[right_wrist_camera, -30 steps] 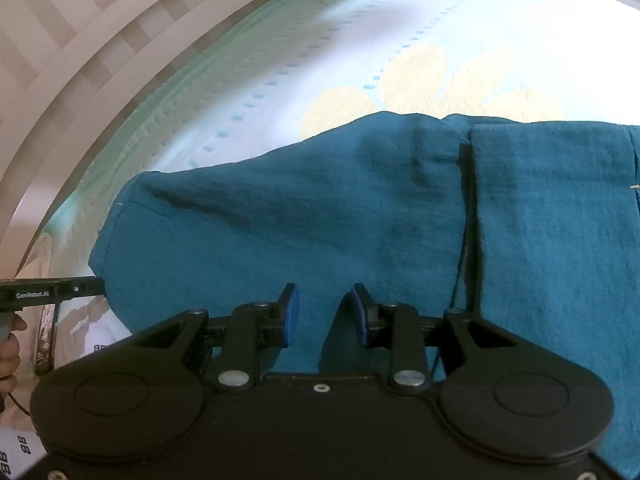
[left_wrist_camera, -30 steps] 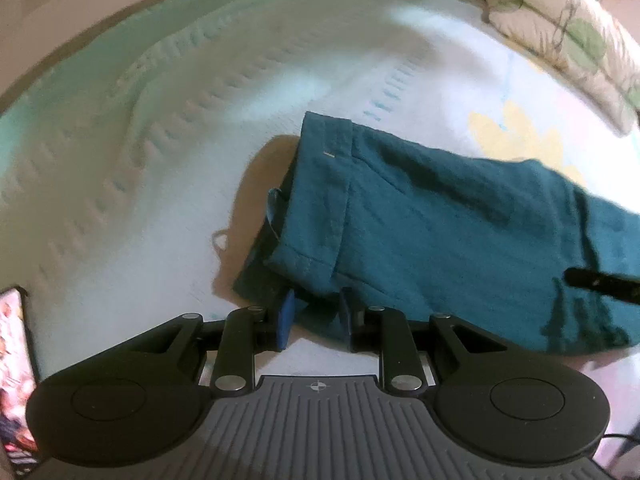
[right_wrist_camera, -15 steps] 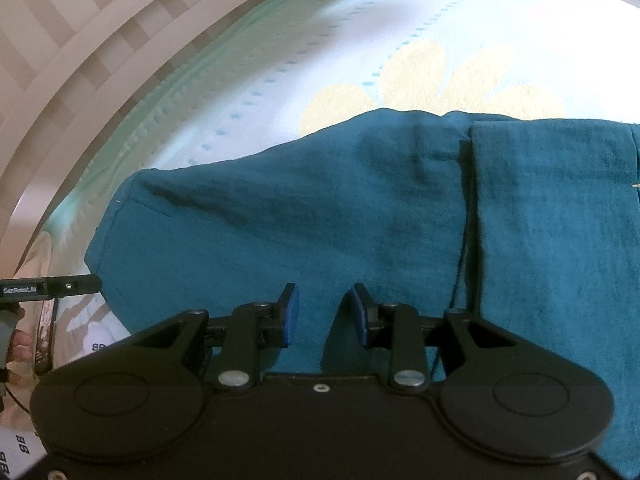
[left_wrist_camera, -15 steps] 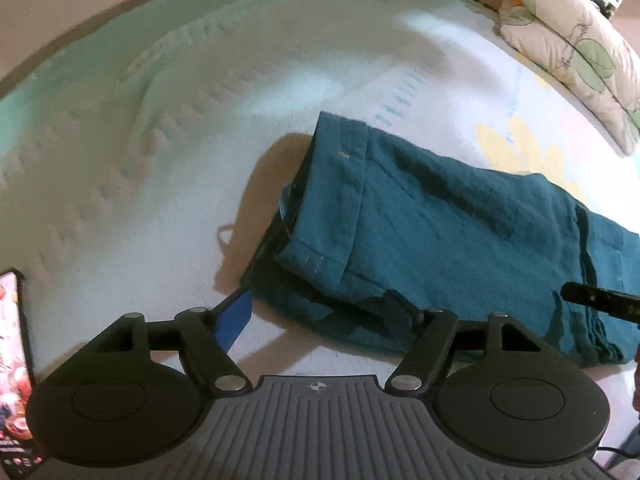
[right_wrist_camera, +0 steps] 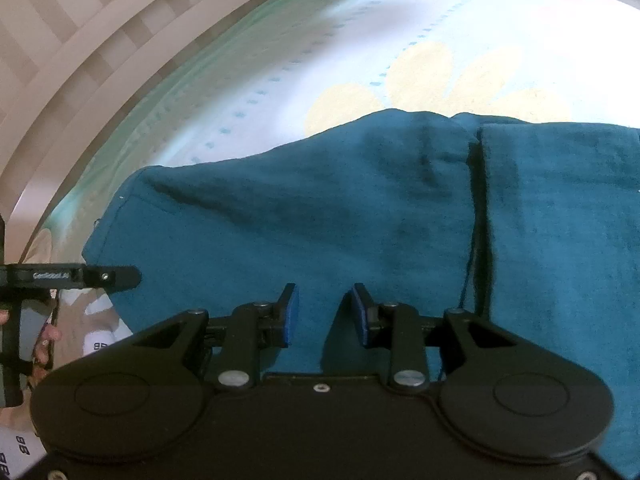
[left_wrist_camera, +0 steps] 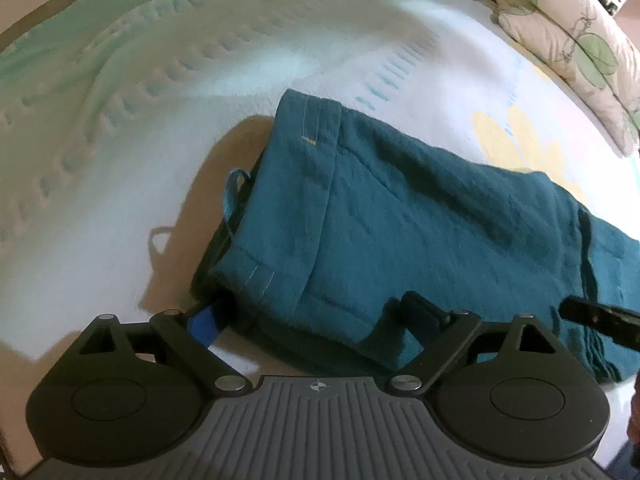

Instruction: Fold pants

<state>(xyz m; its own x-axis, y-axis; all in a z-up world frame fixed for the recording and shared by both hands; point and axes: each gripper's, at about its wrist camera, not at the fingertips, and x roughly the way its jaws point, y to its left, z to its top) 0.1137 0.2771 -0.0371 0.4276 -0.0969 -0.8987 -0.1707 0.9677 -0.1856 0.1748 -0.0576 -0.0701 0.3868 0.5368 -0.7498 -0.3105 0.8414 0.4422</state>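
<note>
At the near edge of the bed (left_wrist_camera: 120, 184), left gripper (left_wrist_camera: 316, 320) has its jaws spread wide, straddling the hemmed end of the pants (left_wrist_camera: 400, 232), with no pinch on it. Right gripper (right_wrist_camera: 325, 316) hovers low over the teal cloth, jaws part-open, nothing between them. Pants lie flat mid-bed, already doubled: stacked layers show at the near edge, and a folded panel overlaps the rest in the right view. Judgement: at least one fold done; a final fold or squaring-up likely remains. Far corner: pillow (left_wrist_camera: 576, 48).
</note>
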